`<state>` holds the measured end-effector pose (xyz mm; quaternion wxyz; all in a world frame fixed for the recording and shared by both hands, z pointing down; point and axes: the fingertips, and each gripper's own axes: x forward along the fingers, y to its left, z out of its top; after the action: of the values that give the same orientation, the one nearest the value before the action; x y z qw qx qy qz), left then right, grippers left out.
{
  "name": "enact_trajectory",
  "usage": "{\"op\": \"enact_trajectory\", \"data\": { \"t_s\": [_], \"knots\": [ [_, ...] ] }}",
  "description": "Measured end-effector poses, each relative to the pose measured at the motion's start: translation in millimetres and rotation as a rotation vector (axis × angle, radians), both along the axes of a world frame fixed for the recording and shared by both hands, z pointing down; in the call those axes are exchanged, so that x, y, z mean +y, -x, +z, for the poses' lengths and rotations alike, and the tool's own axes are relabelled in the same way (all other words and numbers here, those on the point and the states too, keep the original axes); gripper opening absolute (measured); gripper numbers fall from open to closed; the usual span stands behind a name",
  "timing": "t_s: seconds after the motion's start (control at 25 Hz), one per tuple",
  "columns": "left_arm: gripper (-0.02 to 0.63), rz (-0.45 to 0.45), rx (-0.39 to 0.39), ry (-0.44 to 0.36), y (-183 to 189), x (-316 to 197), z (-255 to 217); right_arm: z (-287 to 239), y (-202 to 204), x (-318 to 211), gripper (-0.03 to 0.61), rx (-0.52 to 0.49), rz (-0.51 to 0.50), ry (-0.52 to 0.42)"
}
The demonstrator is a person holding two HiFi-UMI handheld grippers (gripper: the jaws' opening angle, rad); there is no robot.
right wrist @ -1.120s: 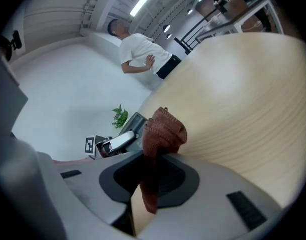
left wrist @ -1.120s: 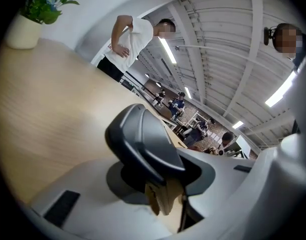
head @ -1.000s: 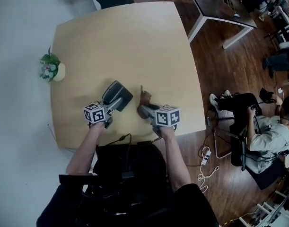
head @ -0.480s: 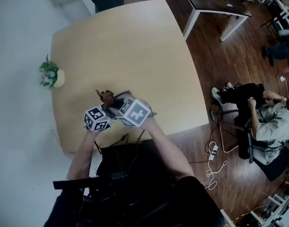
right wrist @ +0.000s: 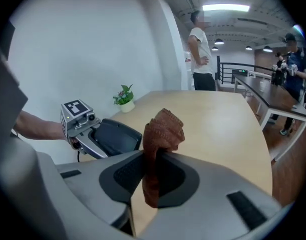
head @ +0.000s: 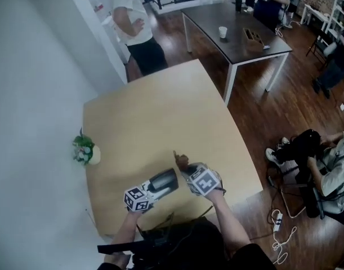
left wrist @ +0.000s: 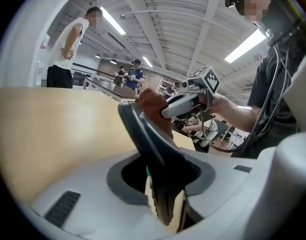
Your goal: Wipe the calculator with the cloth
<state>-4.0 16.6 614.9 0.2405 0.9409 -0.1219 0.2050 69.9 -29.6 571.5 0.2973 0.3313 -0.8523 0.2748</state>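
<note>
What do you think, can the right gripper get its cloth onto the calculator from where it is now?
Probably yes. The right gripper pinches the cloth just beside the calculator, which the left gripper holds, and nothing appears to stand between them.

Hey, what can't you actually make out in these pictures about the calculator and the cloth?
- Keys and display of the calculator: too small and dark in the head view, edge-on in the left gripper view, only a plain dark side in the right gripper view.
- Whether the cloth touches the calculator: too small in the head view; the calculator's edge covers that spot in the left gripper view.
</note>
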Motion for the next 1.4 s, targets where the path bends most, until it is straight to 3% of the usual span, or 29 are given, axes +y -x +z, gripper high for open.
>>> {"op": "enact_trajectory", "data": {
  "t_s": [0.12, 0.28, 0.4, 0.64, 0.84, 1.08, 1.24, 1.4],
  "knots": [
    [0.129, 0.0, -0.018, -0.034, 0.0, -11.8, -8.9, -45.0, 29.2, 3.0, 0.064, -0.079, -0.041, -0.066],
    [0.129, 0.004, -0.059, -0.1, -3.5, -24.5, -18.4, -99.4, 106.8, 20.9, 0.066, -0.195, -0.229, -0.169],
    [0.129, 0.014, -0.079, -0.173, -7.3, -28.3, -29.6, -97.7, 145.5, 26.8, 0.066, -0.18, -0.335, -0.178],
    [0.127, -0.023, -0.051, -0.227, -5.1, -19.0, -47.0, -88.6, 117.0, 19.6, 0.069, -0.208, -0.276, -0.14],
    [0.132, -0.06, -0.002, -0.231, 4.0, -39.4, -66.5, -81.2, 68.0, -17.5, 0.069, -0.183, -0.136, -0.144],
    [0.129, -0.102, 0.046, -0.184, 6.5, -30.7, -55.2, -30.7, -5.5, -24.1, 0.065, -0.016, 0.042, -0.073],
    [0.129, -0.105, 0.015, -0.2, 5.2, -27.1, -50.7, -65.3, 15.4, -4.4, 0.066, -0.116, -0.004, -0.119],
    [0.129, -0.077, -0.042, -0.244, -0.7, -26.1, -49.5, -115.4, 82.5, 23.4, 0.066, -0.27, -0.197, -0.184]
  ]
}}
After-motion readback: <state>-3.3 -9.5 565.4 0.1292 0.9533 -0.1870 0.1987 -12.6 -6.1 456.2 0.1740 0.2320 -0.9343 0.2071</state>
